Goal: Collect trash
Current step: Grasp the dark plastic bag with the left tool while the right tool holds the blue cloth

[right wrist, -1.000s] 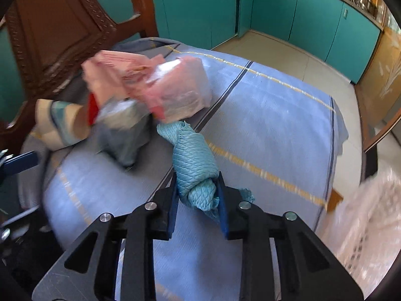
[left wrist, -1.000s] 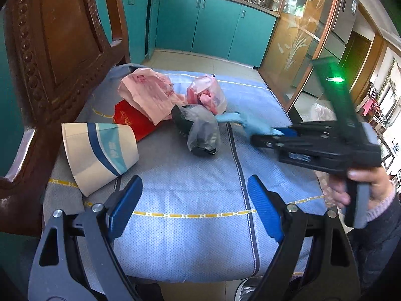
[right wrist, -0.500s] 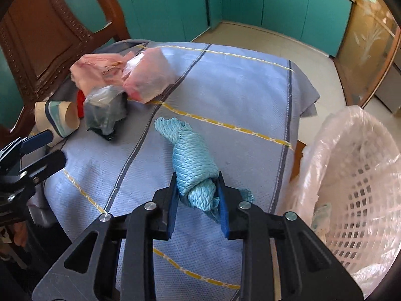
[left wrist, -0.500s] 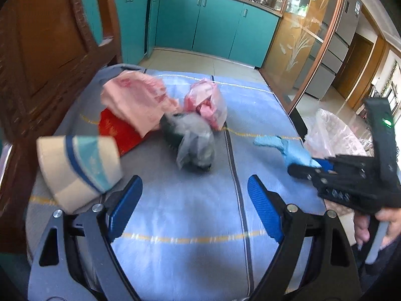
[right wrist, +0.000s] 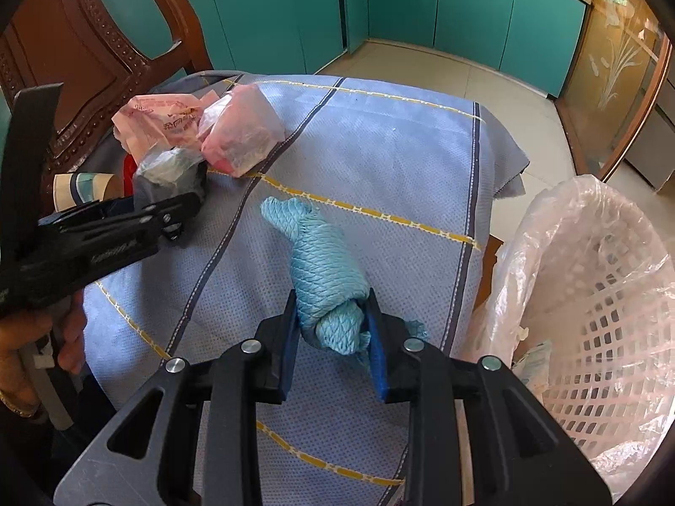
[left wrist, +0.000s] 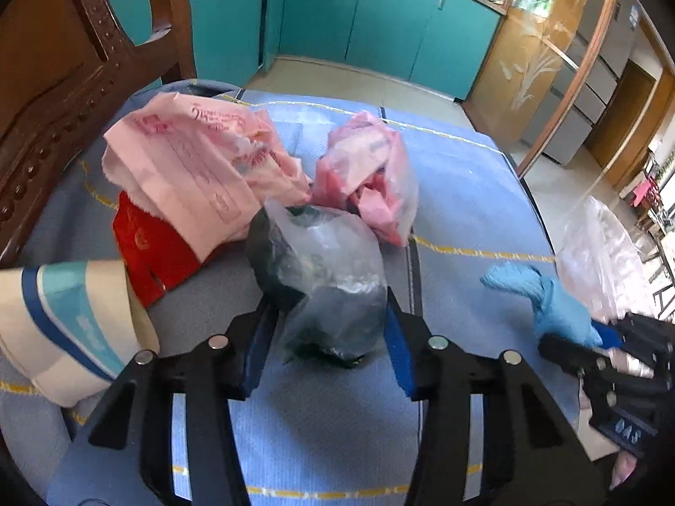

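My right gripper (right wrist: 333,333) is clamped on the blue rope bundle (right wrist: 320,270), carried just left of the lined basket (right wrist: 599,295) for dropping. My left gripper (left wrist: 322,345) is closing around the grey bag (left wrist: 320,278), farther left of the basket, as the next pickup.

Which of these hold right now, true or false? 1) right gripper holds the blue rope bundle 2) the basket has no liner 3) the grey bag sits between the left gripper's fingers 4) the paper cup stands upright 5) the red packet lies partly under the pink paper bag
1) True. The right gripper is shut on the blue rope bundle.
2) False. The white basket is lined with a clear plastic bag.
3) True. The grey bag is between the fingers of the left gripper, whose jaws are closing.
4) False. The paper cup lies on its side.
5) True. The red packet pokes out from under the pink paper bag.
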`<move>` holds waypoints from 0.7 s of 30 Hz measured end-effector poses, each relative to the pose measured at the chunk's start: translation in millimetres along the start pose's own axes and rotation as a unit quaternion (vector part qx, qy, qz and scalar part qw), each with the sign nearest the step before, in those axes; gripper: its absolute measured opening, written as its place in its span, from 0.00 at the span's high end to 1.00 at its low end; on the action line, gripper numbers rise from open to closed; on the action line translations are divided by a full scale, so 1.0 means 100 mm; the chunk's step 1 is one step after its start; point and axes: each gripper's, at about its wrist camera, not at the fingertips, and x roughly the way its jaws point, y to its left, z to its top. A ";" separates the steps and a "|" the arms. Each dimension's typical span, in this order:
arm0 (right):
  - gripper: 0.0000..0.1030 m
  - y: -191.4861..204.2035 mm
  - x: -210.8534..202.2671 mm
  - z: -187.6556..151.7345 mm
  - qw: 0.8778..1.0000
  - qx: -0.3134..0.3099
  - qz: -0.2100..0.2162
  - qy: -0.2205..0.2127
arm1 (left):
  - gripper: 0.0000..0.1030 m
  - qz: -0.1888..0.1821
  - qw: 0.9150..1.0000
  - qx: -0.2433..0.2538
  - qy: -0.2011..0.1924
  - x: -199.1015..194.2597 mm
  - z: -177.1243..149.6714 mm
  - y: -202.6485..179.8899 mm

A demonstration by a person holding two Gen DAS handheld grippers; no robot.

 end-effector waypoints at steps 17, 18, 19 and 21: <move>0.71 0.20 -0.01 0.03 1.000 -0.024 -0.005 -0.014 | 0.55 0.002 0.998 0.058 -0.012 -0.60 -0.57 -0.11; 0.71 0.21 -0.01 0.03 1.000 -0.025 -0.006 -0.015 | 0.55 0.003 0.998 0.058 -0.011 -0.59 -0.56 -0.11; 0.72 0.21 -0.01 0.02 1.000 -0.025 -0.006 -0.015 | 0.55 0.003 0.998 0.057 -0.010 -0.59 -0.57 -0.11; 0.72 0.21 -0.01 0.01 1.000 -0.026 -0.008 -0.015 | 0.55 0.003 0.998 0.059 -0.007 -0.57 -0.60 -0.10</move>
